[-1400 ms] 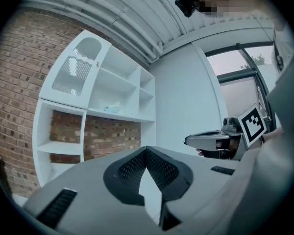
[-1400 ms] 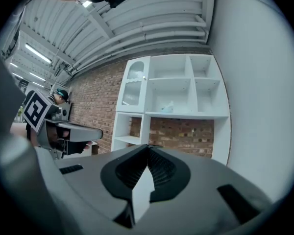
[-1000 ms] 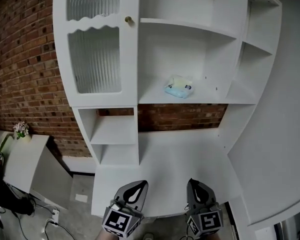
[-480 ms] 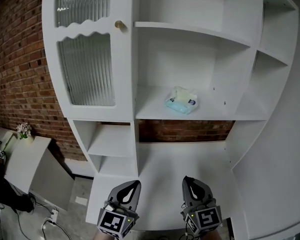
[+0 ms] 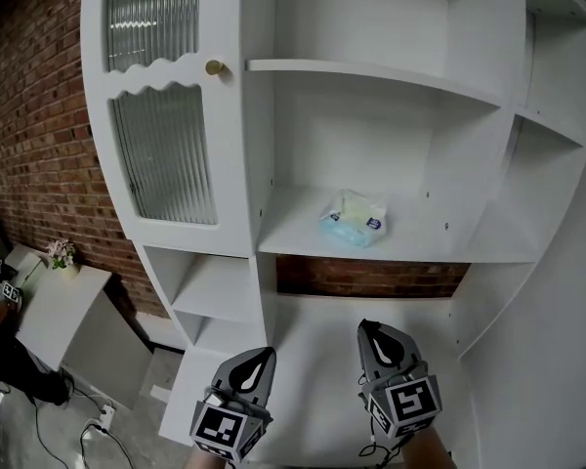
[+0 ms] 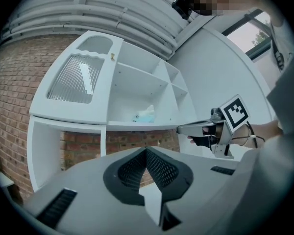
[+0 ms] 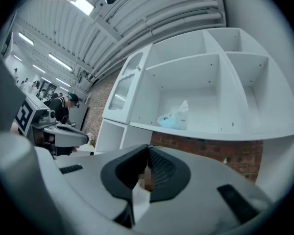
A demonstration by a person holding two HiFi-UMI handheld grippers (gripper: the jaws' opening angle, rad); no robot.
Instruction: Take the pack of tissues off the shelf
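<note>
The pack of tissues (image 5: 353, 219), pale blue with one tissue standing up from its top, lies on the middle shelf (image 5: 430, 247) of a white wall unit, near the middle of its open-fronted bay. It lies where it did a second ago. The unit now fills more of the head view, and the brass knob (image 5: 215, 66) has slid left and lower in the frame.

Left of the bay hangs a ribbed-glass door (image 5: 166, 159). Red brick wall (image 5: 29, 135) shows beside the unit and behind the gap under the shelf.

Well below the pack, over the white counter (image 5: 322, 335), the left gripper (image 5: 264, 357) and right gripper (image 5: 369, 332) stay low and side by side. Each has its jaws pressed together on nothing. Far left, a small flower pot (image 5: 61, 254) stands on a low white table (image 5: 63, 306).
</note>
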